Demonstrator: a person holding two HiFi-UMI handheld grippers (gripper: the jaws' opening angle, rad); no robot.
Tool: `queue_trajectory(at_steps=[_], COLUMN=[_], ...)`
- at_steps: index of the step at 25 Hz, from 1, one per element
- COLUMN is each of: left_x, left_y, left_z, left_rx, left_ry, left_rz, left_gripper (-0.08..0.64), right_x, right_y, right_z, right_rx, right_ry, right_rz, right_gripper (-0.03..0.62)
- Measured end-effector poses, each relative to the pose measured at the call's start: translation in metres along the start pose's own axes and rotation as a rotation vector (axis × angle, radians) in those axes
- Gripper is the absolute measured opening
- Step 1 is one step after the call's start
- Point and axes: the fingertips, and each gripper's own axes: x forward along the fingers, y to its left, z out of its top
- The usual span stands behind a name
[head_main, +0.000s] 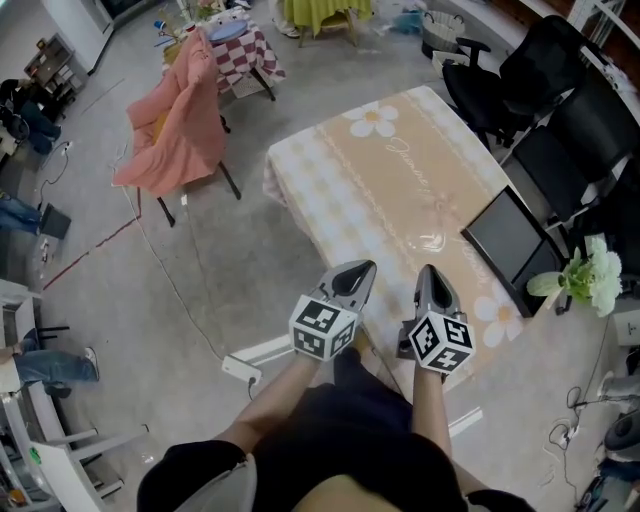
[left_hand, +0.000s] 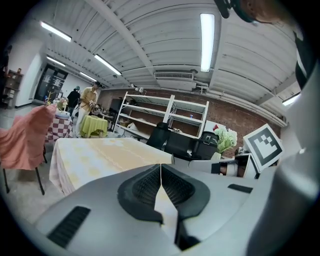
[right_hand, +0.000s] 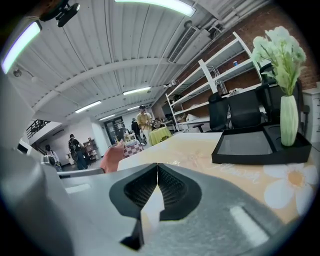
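Observation:
My left gripper (head_main: 358, 272) and my right gripper (head_main: 428, 274) hover side by side over the near end of a table (head_main: 330, 190) covered by a beige checked cloth with daisy prints. Both are shut, jaws pressed together with nothing between them, as the left gripper view (left_hand: 161, 167) and the right gripper view (right_hand: 158, 167) show. A black tray (head_main: 510, 245) lies on the table's right edge, just right of my right gripper. In the right gripper view the tray (right_hand: 250, 145) holds a white vase of pale flowers (right_hand: 288, 120).
A chair draped in pink cloth (head_main: 175, 120) stands left of the table. Black office chairs (head_main: 540, 70) line the right side. A checked small table (head_main: 245, 50) is farther back. A white cable block (head_main: 240, 368) lies on the floor. People (right_hand: 145, 120) stand far off by white shelving (left_hand: 165, 115).

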Motion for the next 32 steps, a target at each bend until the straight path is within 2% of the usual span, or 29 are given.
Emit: queue_trajectory(at_steps=[8, 13, 17, 32], left_x=[0.035, 0.039, 0.044, 0.097], left_y=[0.014, 0.016, 0.015, 0.022], left_z=[0.010, 0.006, 0.004, 0.023], left_rx=[-0.016, -0.049, -0.038, 0.026], left_ry=[0.009, 0.027, 0.043, 0.141], left_rz=[-0.025, -0.031, -0.046, -0.202], left_gripper=[0.012, 0.012, 0.012, 0.012], right_x=[0.024, 0.026, 0.026, 0.047], right_y=[-0.020, -0.024, -0.026, -0.053], right_z=[-0.003, -0.002, 0.001, 0.014], right_rx=[0.026, 0.036, 0.039, 0.097], right_ry=[0.015, 0.018, 0.003, -0.008], right_rz=[-0.036, -0.048, -0.059, -0.193], right_gripper=[0.005, 0.005, 0.005, 0.005])
